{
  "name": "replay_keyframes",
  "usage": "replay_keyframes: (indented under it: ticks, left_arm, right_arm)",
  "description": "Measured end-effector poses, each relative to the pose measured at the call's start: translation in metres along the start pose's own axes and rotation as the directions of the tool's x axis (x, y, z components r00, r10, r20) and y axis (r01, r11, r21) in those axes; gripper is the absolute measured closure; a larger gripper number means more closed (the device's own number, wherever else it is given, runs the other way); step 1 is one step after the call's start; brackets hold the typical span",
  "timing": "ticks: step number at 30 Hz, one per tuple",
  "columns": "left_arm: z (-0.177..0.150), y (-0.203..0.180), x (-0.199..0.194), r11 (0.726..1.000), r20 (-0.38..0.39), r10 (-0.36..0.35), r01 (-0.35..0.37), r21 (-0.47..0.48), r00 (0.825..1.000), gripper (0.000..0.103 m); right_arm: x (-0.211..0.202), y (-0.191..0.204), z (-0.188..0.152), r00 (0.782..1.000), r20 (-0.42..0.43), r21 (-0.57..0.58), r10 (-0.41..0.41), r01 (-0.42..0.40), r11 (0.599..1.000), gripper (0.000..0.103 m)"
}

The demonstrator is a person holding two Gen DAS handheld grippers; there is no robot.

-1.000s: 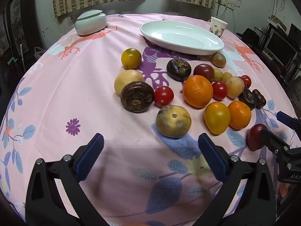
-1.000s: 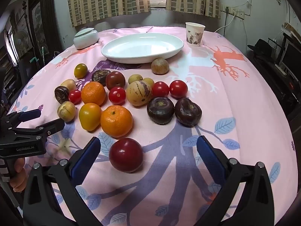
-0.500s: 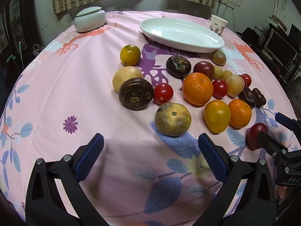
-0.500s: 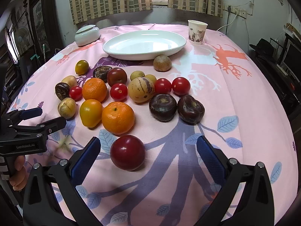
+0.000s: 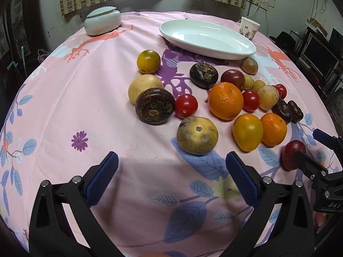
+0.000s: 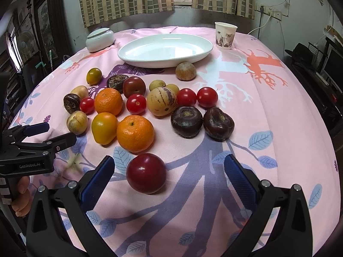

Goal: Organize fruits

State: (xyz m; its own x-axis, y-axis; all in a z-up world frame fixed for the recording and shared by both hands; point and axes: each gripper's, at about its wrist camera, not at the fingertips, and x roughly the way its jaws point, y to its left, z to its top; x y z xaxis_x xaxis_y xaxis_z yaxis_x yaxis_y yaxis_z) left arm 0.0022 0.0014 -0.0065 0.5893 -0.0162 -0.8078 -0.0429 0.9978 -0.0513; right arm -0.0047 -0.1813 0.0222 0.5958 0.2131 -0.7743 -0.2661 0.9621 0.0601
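Many fruits lie loose on the pink tablecloth. A white oval plate (image 5: 206, 37) (image 6: 165, 50) stands empty behind them. My left gripper (image 5: 171, 177) is open and empty, just short of a yellow-brown round fruit (image 5: 197, 135). It also shows at the left of the right wrist view (image 6: 50, 132). My right gripper (image 6: 167, 178) is open, with a dark red plum (image 6: 146, 176) on the cloth between its fingers, untouched. It also shows at the right of the left wrist view (image 5: 310, 147), next to the plum (image 5: 292, 153). Oranges (image 6: 135, 133) (image 6: 108, 101), tomatoes and dark fruits lie beyond.
A lidded white jar (image 5: 102, 20) (image 6: 100, 39) stands at the back left. A paper cup (image 6: 225, 35) (image 5: 248, 27) stands at the back right beside the plate. The table edge drops off at both sides. Furniture stands at the far right.
Both grippers have moved slightly forward toward the fruits. The plum now sits further in between my right fingers. No fruit has moved.
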Motion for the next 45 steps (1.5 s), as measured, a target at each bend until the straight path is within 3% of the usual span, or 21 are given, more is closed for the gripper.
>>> replay_keyframes:
  ticks: [45]
  left_arm:
    - [-0.0007,0.0008,-0.0027,1.0,0.006,0.002,-0.002,-0.006,1.0,0.002]
  right_arm:
    - [-0.0014,0.0059,-0.0009,1.0,-0.002,-0.012,0.009,-0.009,1.0,0.001]
